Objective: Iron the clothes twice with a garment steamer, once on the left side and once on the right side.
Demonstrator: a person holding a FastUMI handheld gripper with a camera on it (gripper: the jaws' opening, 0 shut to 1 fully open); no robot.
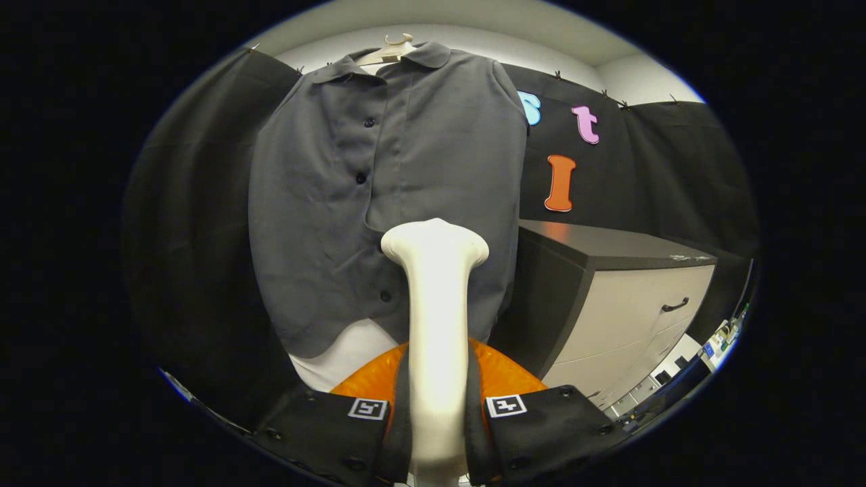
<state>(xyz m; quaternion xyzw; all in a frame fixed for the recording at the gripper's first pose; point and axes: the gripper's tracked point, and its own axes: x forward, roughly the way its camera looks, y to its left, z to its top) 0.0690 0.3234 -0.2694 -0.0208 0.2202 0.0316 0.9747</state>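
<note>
Gripper [436, 406]: fingers closed tight on the steamer [436, 304], one on each side of its handle; no gap shows between finger and handle.

Steamer: pale, upright between the fingers, handle rising to a flared head. The head stands before the lower front of the shirt [385, 182], just right of the button line. Whether the head touches the cloth cannot be told.

Shirt: grey, buttoned, hung on a pale hanger [392, 49] against the booth wall, facing the gripper. A white lining or under-layer shows below its hem.

Cabinet [609, 297]: dark top, pale drawers with a dark pull, standing just right of the shirt.

Step in hand, as judged: a pass on the shirt's front, head low and near the middle, on the half to the right of the buttons. Which of the two passes this is cannot be told.

Next move, as judged: keep the grip firm, hold the head square to the cloth, and draw it steadily along one side, clear of the buttons; the other side then needs its own pass.
</note>
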